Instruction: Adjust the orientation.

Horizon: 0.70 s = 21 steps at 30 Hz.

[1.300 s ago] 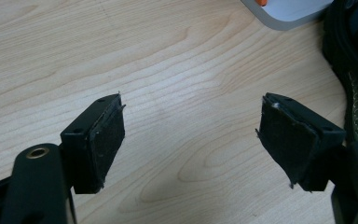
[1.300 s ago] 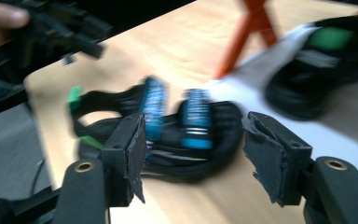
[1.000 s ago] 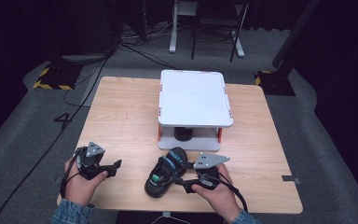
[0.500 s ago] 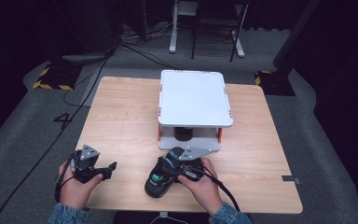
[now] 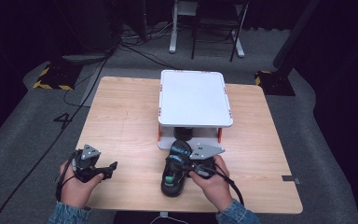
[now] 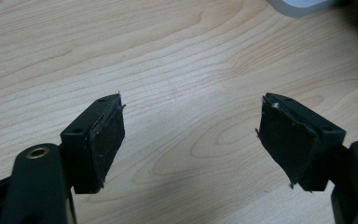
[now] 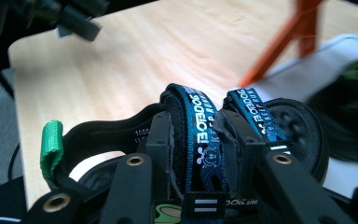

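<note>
A black sandal (image 5: 171, 183) with blue printed straps and a green heel loop (image 7: 51, 142) lies on the wooden table (image 5: 126, 121) near its front edge, toe towards the white rack. My right gripper (image 5: 181, 162) comes at it from the right and is shut on the rear blue strap (image 7: 201, 133), one pad on each side of it. In the right gripper view the jaws (image 7: 193, 128) pinch that strap just below its top. My left gripper (image 5: 110, 168) hovers at the front left, open over bare wood, with nothing between its pads (image 6: 105, 135).
A white two-level rack (image 5: 193, 95) with orange legs (image 7: 279, 42) stands mid-table just behind the sandal. A second dark shoe (image 5: 183, 133) sits on its lower shelf. Cables and chair legs lie on the floor beyond the far edge.
My right gripper moved left from beside the sandal onto it and closed on the blue strap. The left gripper has barely shifted.
</note>
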Tool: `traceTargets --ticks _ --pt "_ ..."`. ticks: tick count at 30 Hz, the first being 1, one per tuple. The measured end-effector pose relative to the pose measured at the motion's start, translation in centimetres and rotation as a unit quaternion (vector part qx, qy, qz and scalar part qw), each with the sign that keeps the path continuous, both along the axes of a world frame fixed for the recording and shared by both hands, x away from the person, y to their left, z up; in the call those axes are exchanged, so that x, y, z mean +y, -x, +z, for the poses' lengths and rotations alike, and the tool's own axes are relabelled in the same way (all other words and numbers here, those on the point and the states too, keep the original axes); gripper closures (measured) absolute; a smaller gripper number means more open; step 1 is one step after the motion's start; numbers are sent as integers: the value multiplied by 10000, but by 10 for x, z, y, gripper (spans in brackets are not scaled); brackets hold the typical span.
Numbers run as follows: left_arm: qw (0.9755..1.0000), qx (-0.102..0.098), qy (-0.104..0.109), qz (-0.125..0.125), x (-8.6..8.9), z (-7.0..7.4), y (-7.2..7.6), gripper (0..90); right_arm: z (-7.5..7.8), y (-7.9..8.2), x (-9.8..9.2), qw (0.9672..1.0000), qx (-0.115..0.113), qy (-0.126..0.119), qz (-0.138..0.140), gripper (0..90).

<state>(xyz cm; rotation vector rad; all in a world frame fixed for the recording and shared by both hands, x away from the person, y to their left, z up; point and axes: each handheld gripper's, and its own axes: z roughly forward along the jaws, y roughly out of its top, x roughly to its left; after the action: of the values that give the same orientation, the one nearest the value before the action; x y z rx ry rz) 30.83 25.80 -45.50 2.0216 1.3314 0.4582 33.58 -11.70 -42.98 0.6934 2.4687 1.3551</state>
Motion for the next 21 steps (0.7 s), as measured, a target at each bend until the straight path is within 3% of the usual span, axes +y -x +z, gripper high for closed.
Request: traceTargets --ticks 2,3,10,15,21 --pt "10000 -6 -19 -7 0 0 0 231 2 -2 -6 9999 -12 -63 -86 668" --pt "10000 -9 -31 -39 -1 0 -1 231 7 -6 -18 9996 -31 -163 -214 668" --pt "10000 -3 -27 -57 -1 0 -2 231 15 -17 -50 9982 -101 -208 -561 668" --pt "10000 -23 -37 -41 -1 0 -1 231 10 -32 -68 9975 -218 -17 -678 668" --pt "10000 27 -37 10 1 -2 3 231 -3 -48 -73 9978 -201 32 -637 667"
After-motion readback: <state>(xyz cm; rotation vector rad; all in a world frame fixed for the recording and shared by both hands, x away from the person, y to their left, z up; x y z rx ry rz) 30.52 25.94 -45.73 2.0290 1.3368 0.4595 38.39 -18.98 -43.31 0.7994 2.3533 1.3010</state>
